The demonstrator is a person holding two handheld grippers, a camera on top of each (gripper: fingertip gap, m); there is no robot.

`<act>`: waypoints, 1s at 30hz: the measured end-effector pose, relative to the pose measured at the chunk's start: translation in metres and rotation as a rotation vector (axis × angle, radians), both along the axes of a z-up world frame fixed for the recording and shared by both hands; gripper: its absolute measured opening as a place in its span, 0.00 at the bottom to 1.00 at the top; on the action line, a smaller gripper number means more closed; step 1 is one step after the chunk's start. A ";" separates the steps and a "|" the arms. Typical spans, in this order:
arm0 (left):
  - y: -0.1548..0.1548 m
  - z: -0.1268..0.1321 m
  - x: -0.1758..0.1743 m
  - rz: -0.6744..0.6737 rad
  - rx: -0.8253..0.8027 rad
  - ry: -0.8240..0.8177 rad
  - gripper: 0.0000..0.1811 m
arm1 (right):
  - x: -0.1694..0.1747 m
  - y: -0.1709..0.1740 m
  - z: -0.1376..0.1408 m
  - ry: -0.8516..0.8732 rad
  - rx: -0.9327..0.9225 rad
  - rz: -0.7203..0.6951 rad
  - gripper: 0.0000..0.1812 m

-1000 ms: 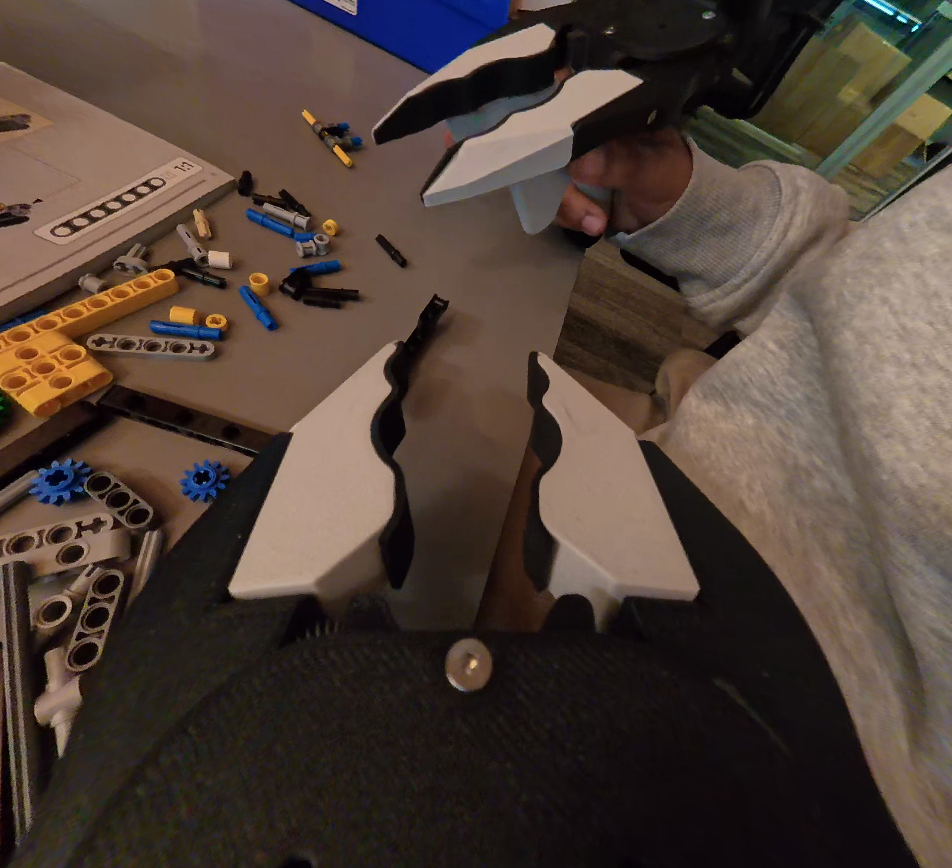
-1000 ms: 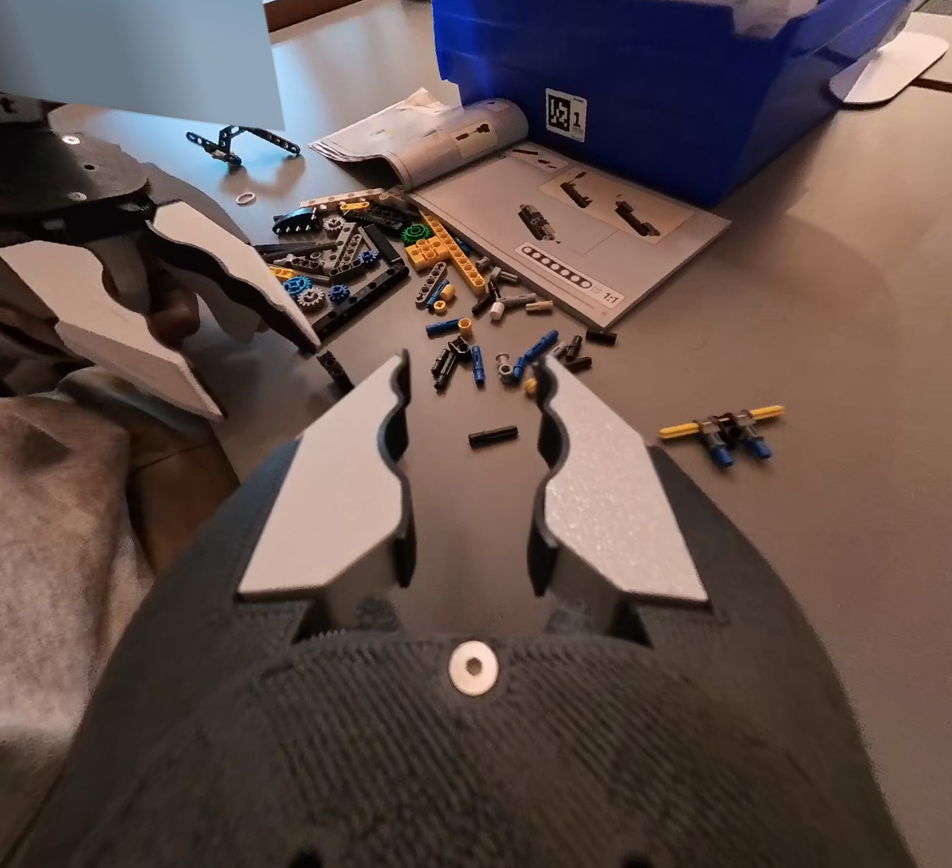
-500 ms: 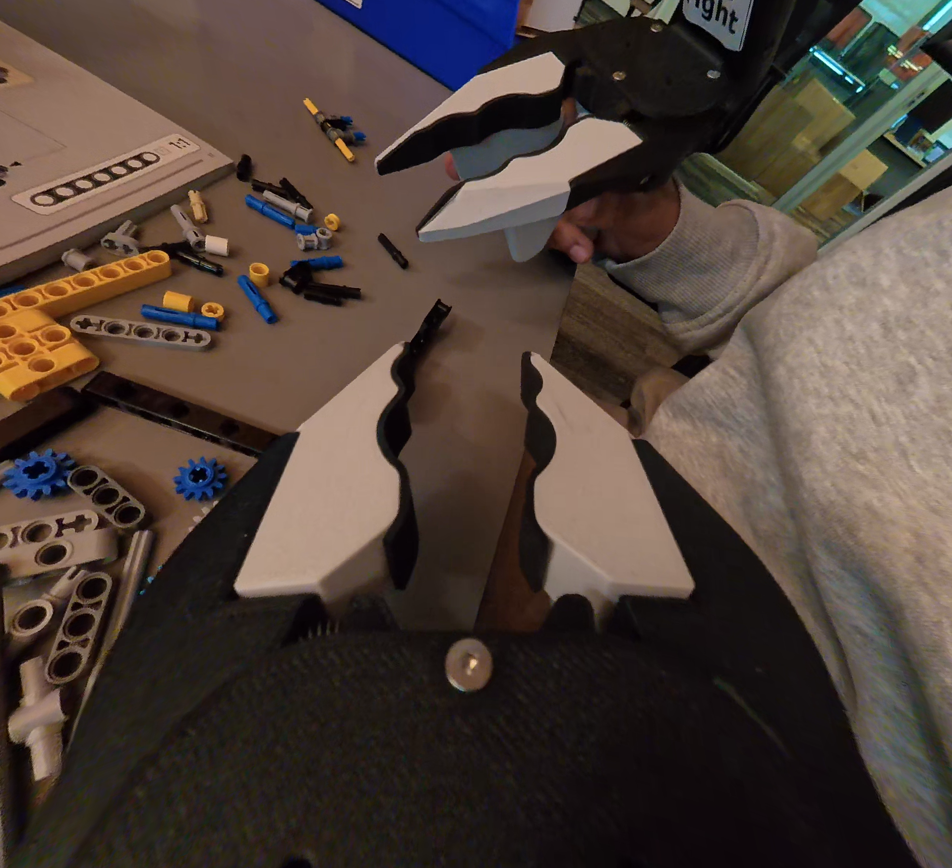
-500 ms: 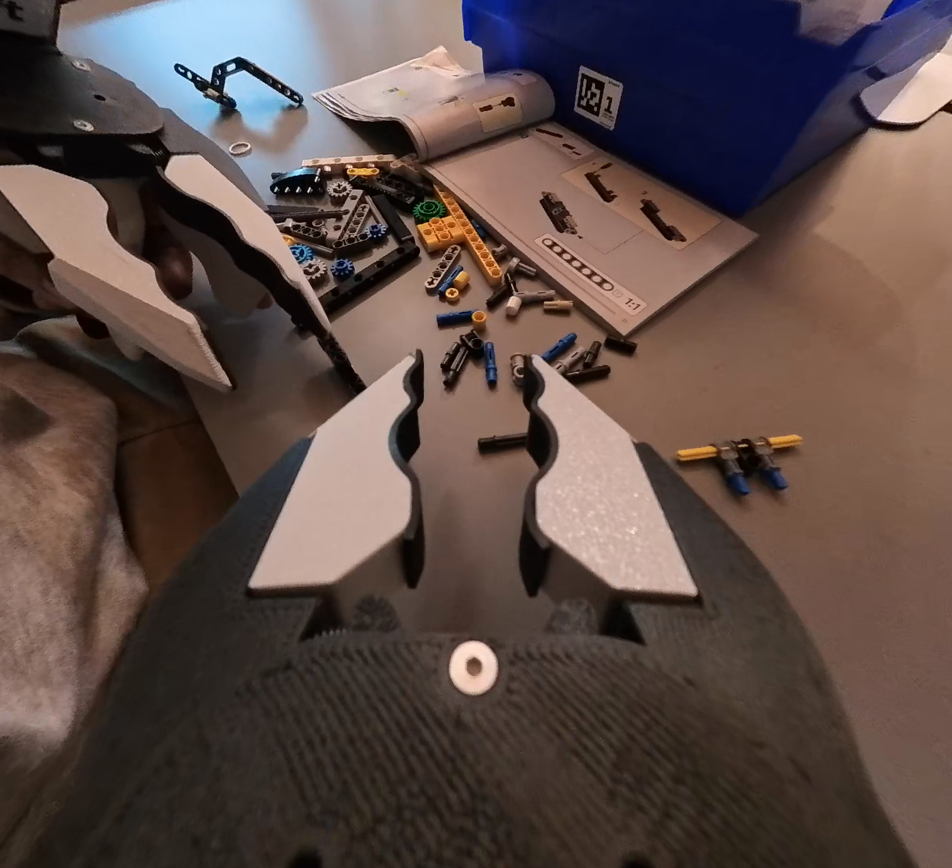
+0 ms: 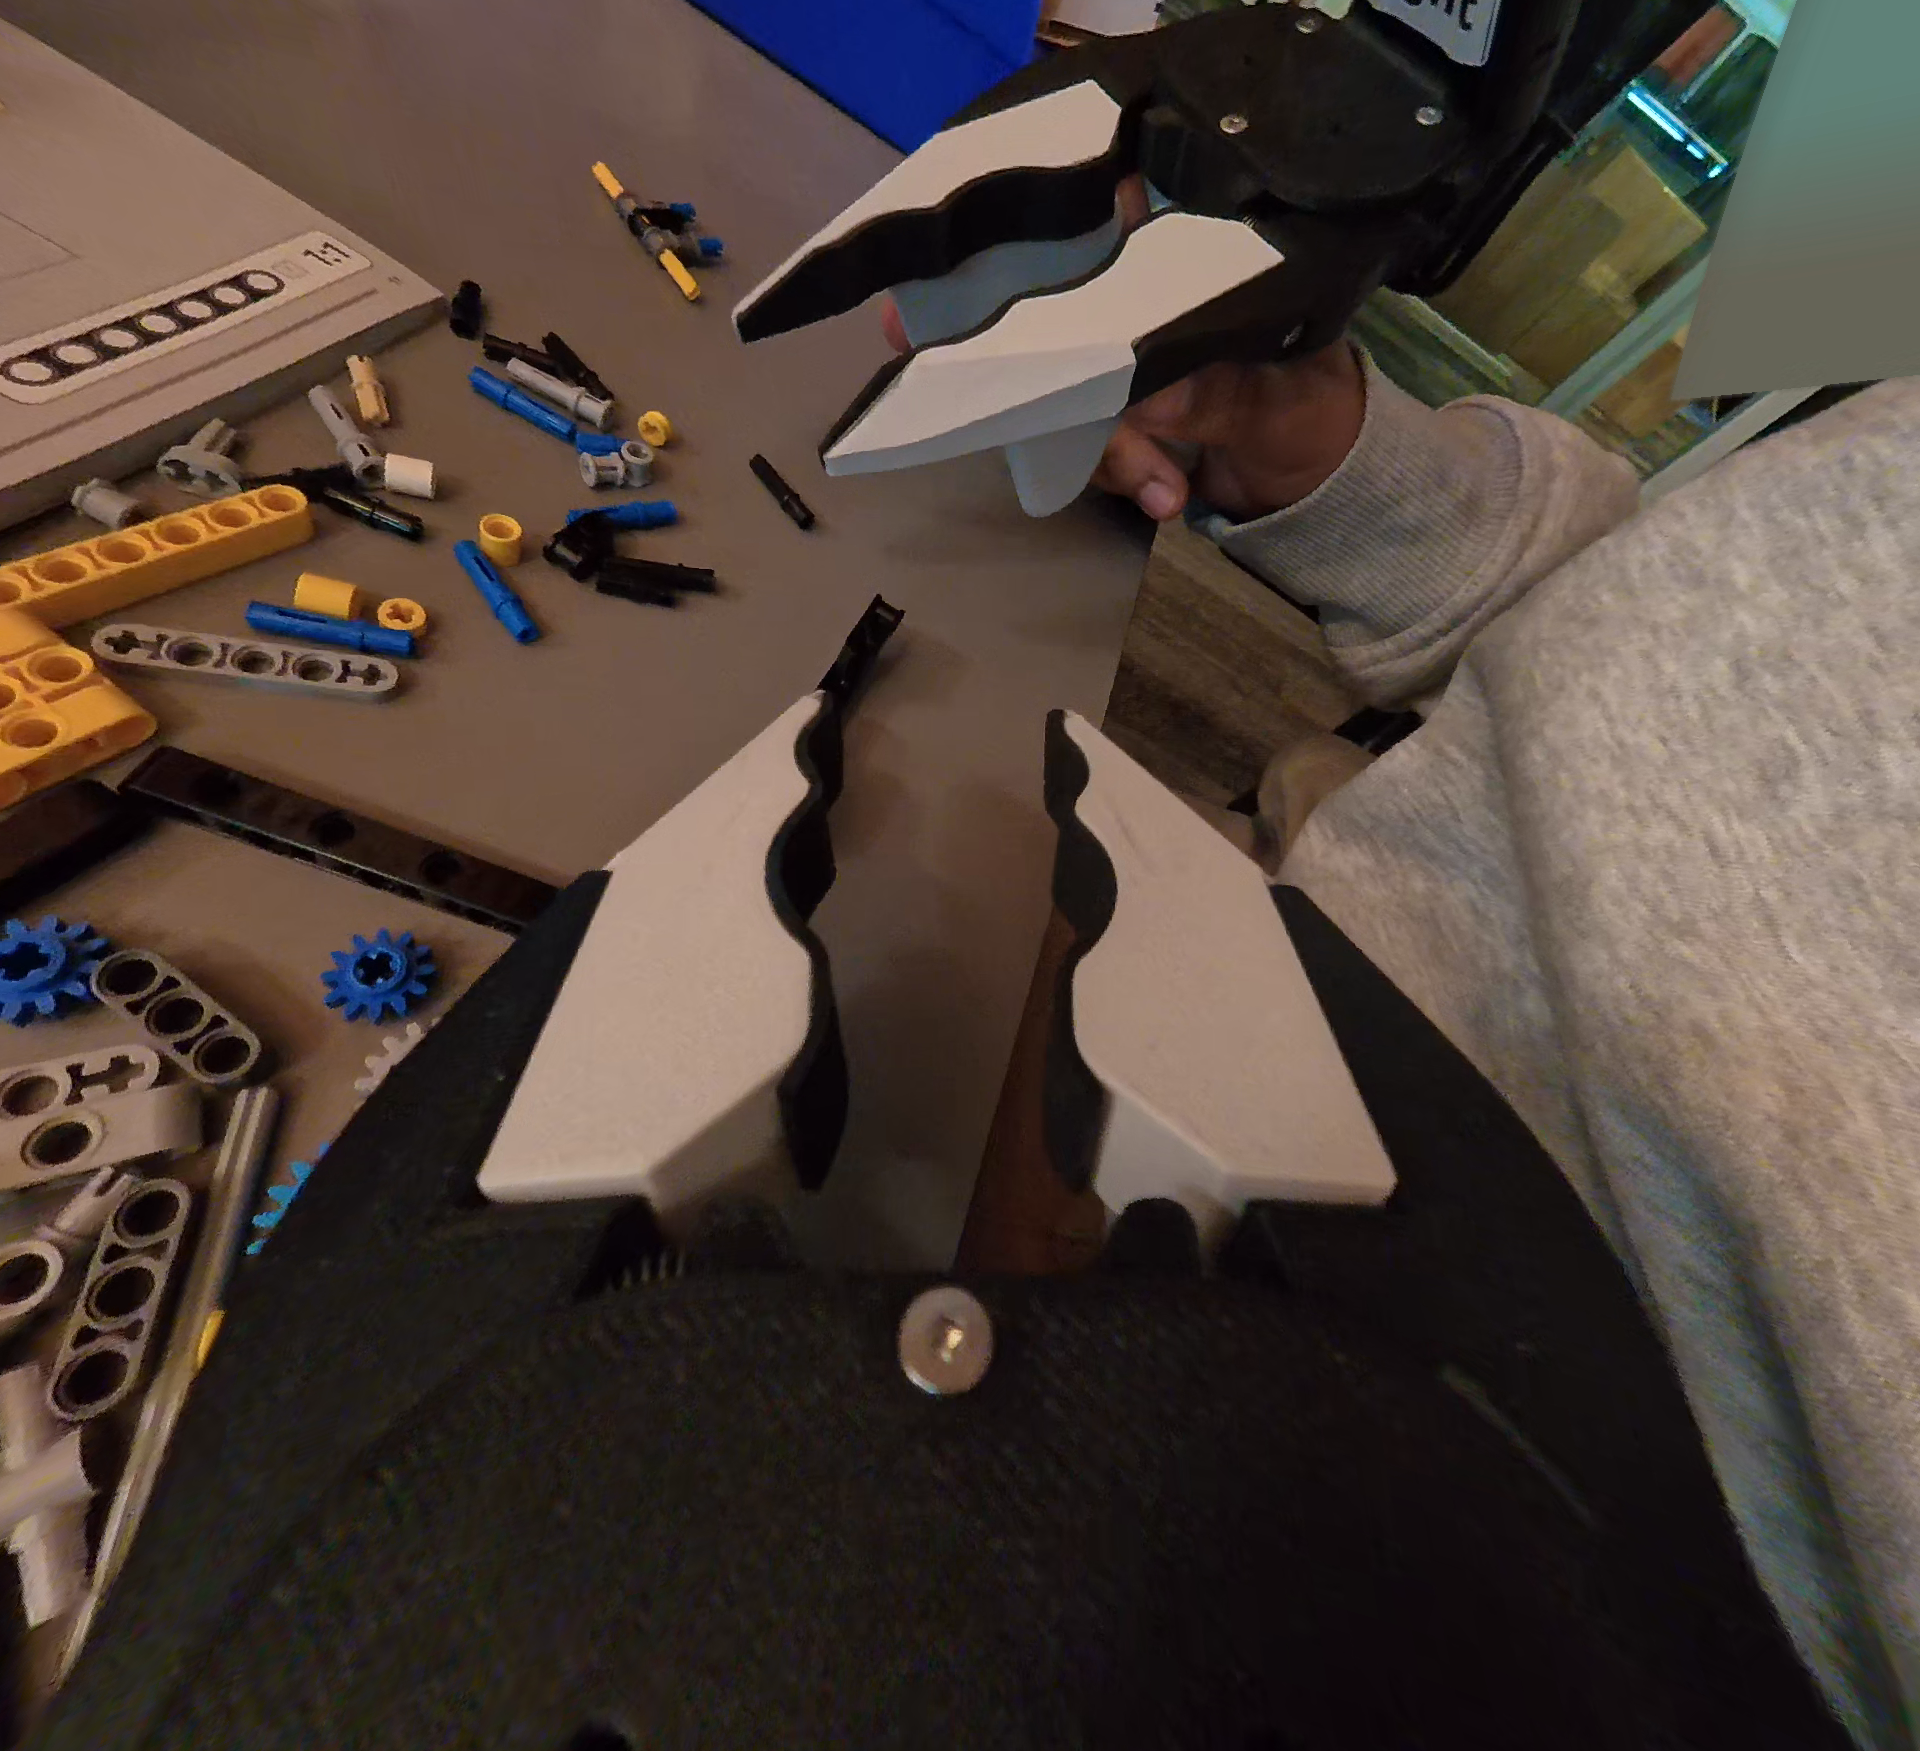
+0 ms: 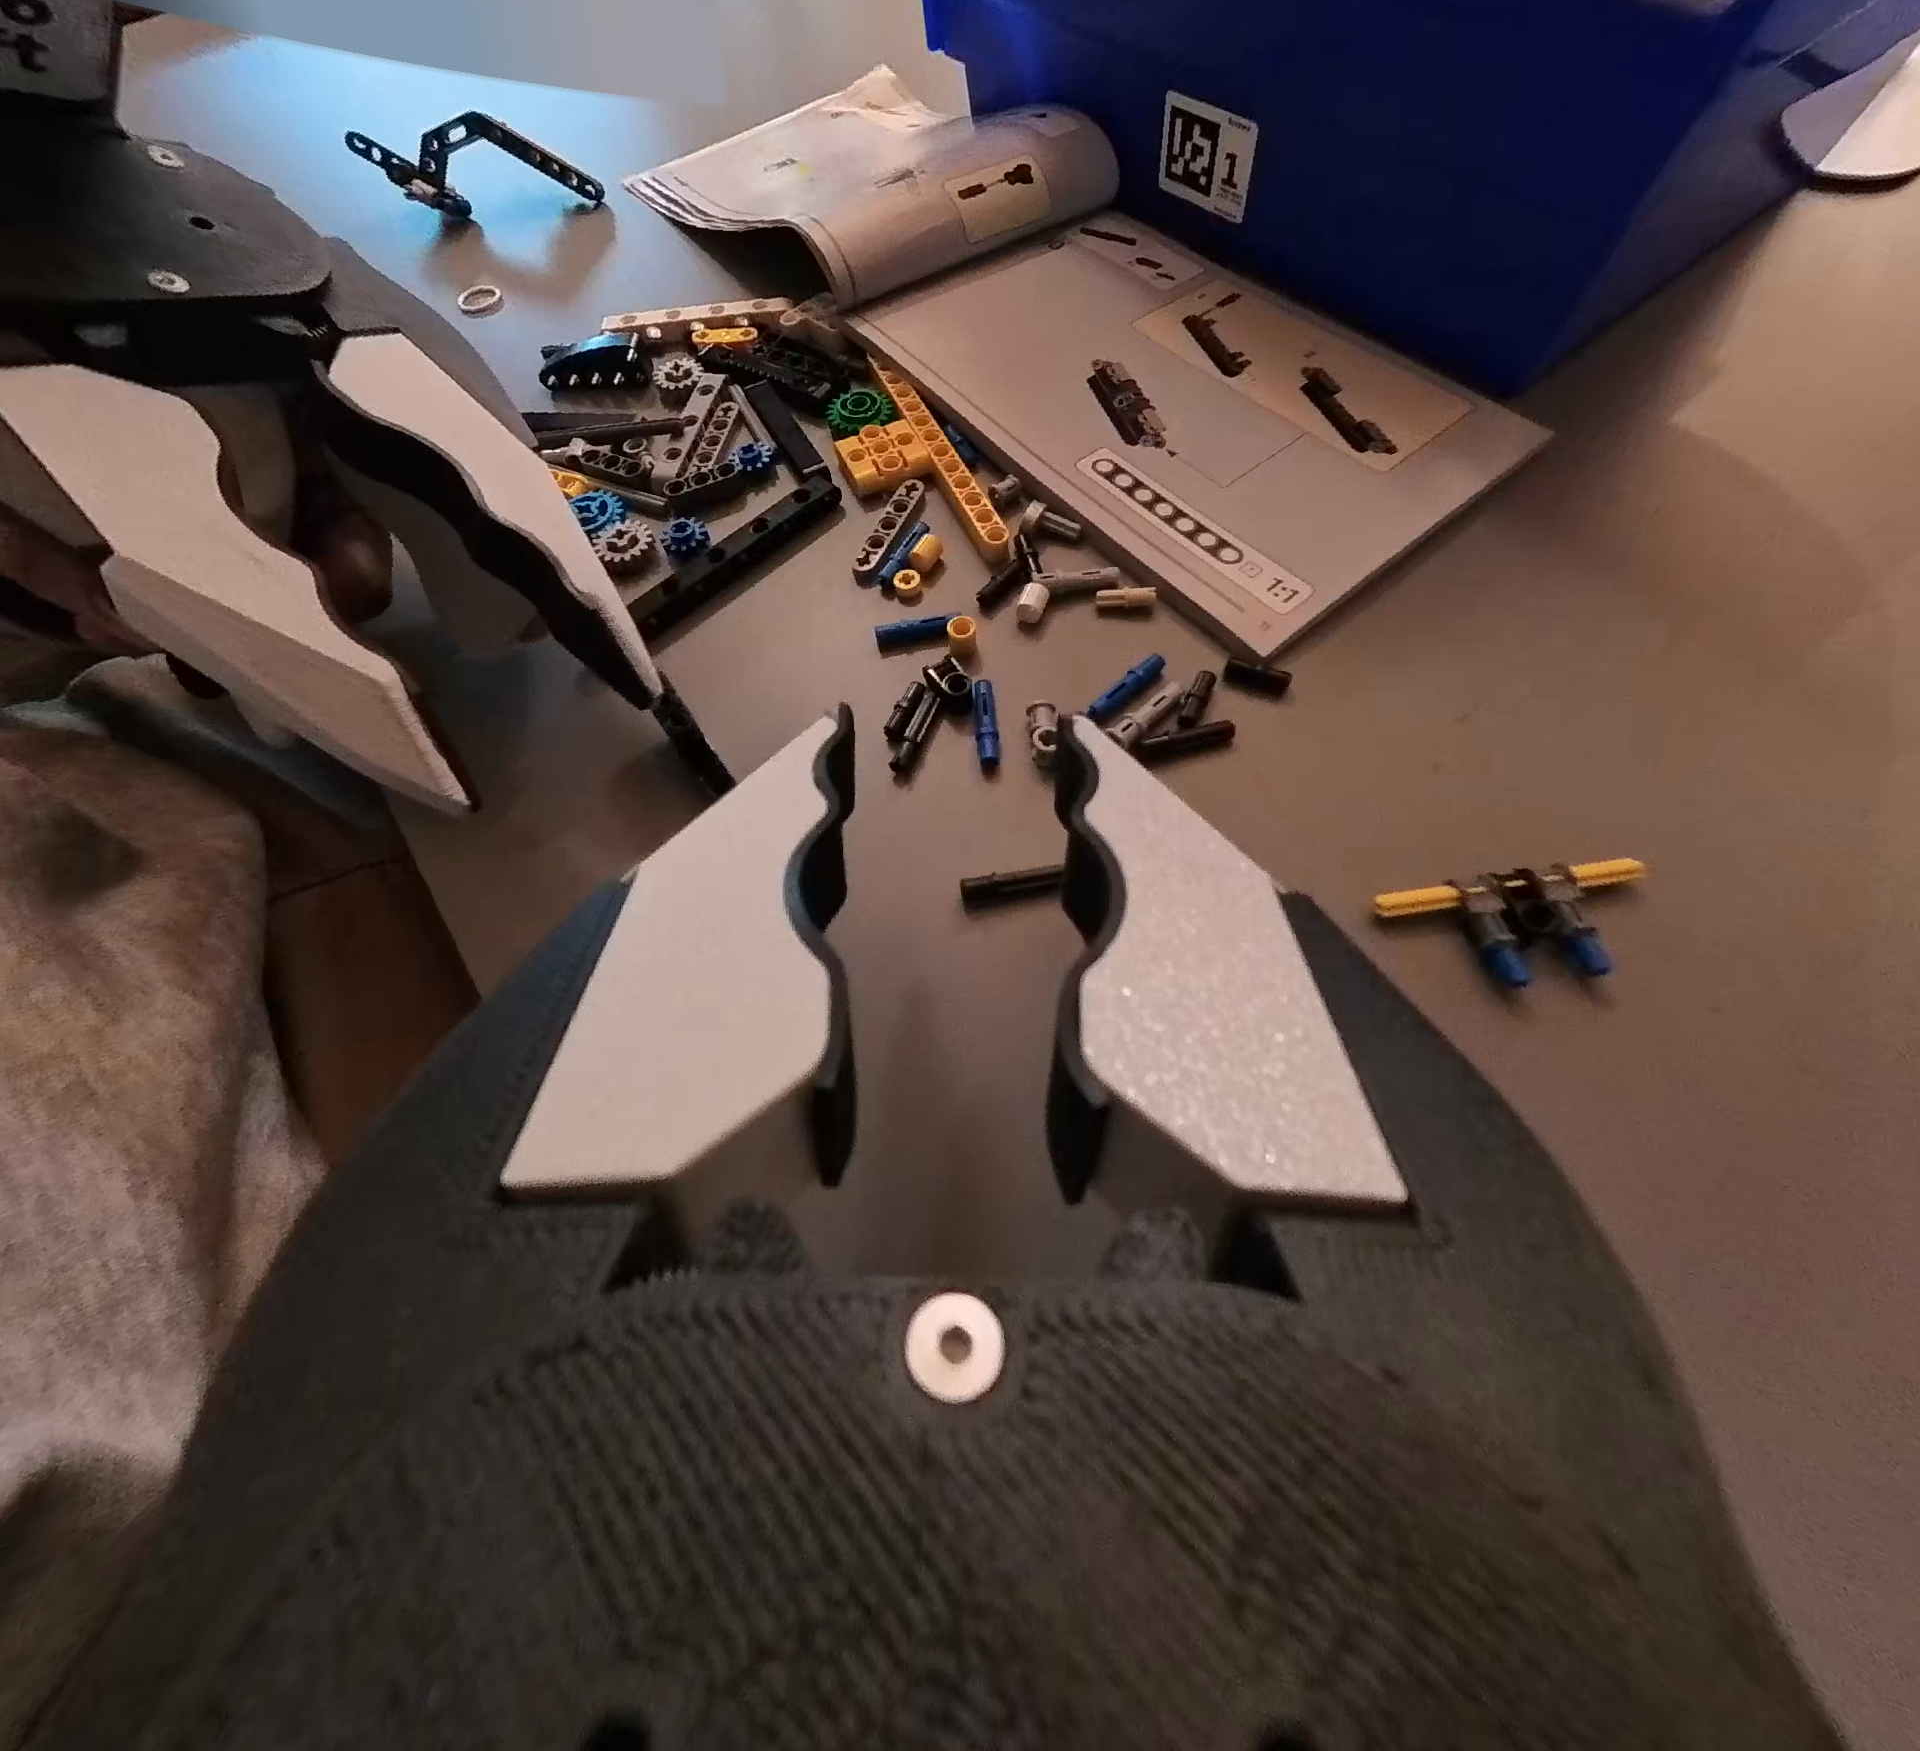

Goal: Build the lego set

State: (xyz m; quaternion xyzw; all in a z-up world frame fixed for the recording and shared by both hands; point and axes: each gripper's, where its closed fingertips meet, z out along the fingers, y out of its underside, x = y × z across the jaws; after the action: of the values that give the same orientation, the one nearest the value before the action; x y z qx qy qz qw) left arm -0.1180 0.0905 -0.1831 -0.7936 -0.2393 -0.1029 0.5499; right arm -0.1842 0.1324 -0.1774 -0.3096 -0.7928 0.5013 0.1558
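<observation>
Black pin (image 6: 1006, 885) half behind hand-held gripper (image 6: 954, 730)

Each view is taken from behind its own fingers, angled down, close above the grey table (image 5: 582, 143). Shared by both: the loose lego pieces (image 5: 540, 496) (image 6: 935, 662) and the instruction booklet (image 6: 1195, 413).

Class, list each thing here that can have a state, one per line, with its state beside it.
Left gripper: open, a black beam at one finger's tip.
Right gripper: open, empty, above the table.
Instruction booklet: open, flat on the table.
Yellow axle piece: partly built, lying apart.
Blue bin: open-topped, holding white boxes.
</observation>
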 end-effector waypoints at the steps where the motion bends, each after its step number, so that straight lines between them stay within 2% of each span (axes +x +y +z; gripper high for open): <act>1: 0.000 0.000 0.000 0.000 0.004 -0.006 0.21 | 0.000 0.000 0.000 -0.002 0.000 0.000 0.21; 21: 0.000 -0.001 0.000 -0.007 0.007 -0.039 0.21 | -0.001 0.000 -0.002 -0.011 0.002 0.004 0.20; 26: 0.000 -0.001 0.000 -0.008 0.007 -0.040 0.21 | -0.004 0.006 0.007 -0.010 -0.075 -0.024 0.19; 30: 0.000 -0.001 0.000 -0.009 0.007 -0.040 0.21 | -0.016 0.025 0.020 -0.008 -0.197 -0.131 0.18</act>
State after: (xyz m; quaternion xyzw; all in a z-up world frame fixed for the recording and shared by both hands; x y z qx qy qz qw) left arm -0.1182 0.0908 -0.1838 -0.7905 -0.2463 -0.1219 0.5473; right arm -0.2004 0.1572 -0.1573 -0.3765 -0.7184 0.5642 0.1541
